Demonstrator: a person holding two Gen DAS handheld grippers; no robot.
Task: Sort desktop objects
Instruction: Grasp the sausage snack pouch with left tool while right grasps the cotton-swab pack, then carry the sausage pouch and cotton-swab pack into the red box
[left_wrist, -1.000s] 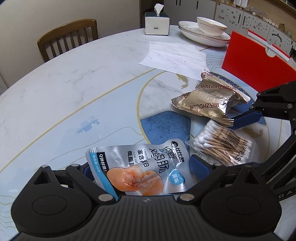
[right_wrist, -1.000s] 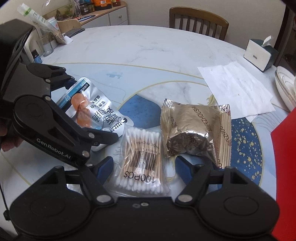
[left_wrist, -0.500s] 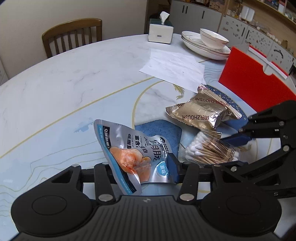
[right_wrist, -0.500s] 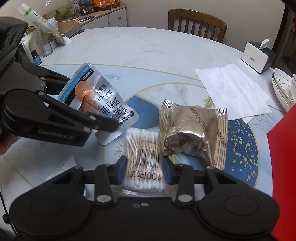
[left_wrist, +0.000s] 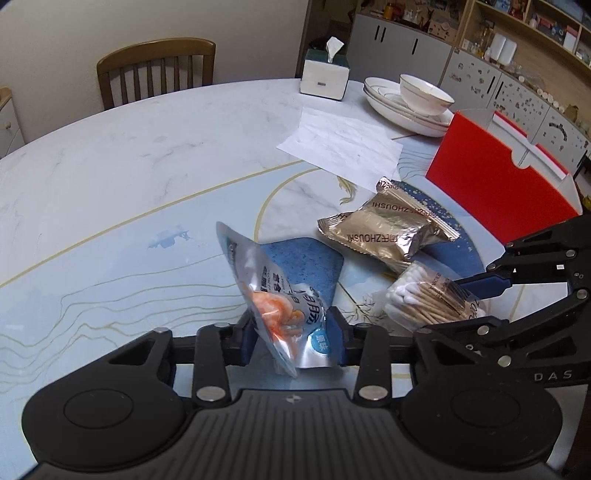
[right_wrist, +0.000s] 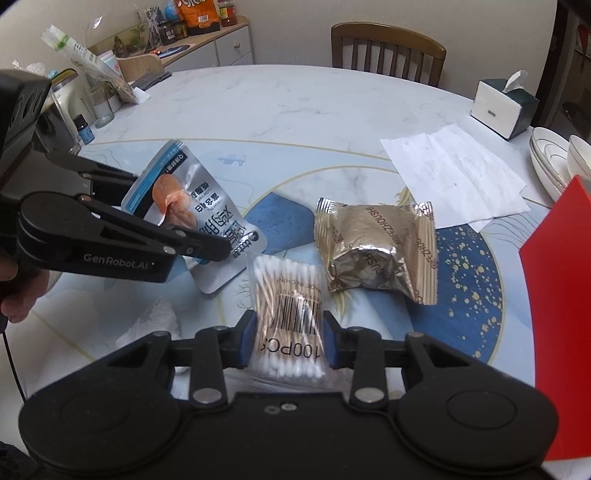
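Observation:
A silver snack pouch (left_wrist: 273, 295) with an orange picture stands tilted off the table (left_wrist: 110, 184). My left gripper (left_wrist: 291, 332) is still closing, its blue pads pressed on the pouch's lower end. My right gripper (right_wrist: 288, 343) is closing too and pinches a clear pack of cotton swabs (right_wrist: 288, 314) by its near end. The two grippers sit side by side, with the pouch (right_wrist: 192, 206) left of the swabs. A gold foil packet (right_wrist: 373, 247) lies flat on the table just beyond the swabs.
A red box (left_wrist: 495, 184) stands at the right. Beyond it are stacked plates with a bowl (left_wrist: 406, 107), a tissue box (left_wrist: 325, 75) and a white paper sheet (left_wrist: 343, 144). A wooden chair (left_wrist: 155, 70) is at the far edge. Small bottles (right_wrist: 85, 125) stand at the left.
Both grippers have closed, the left on the pouch and the right on the cotton swabs. Both have lifted a little, and the pouch has gone from lying flat to standing tilted.

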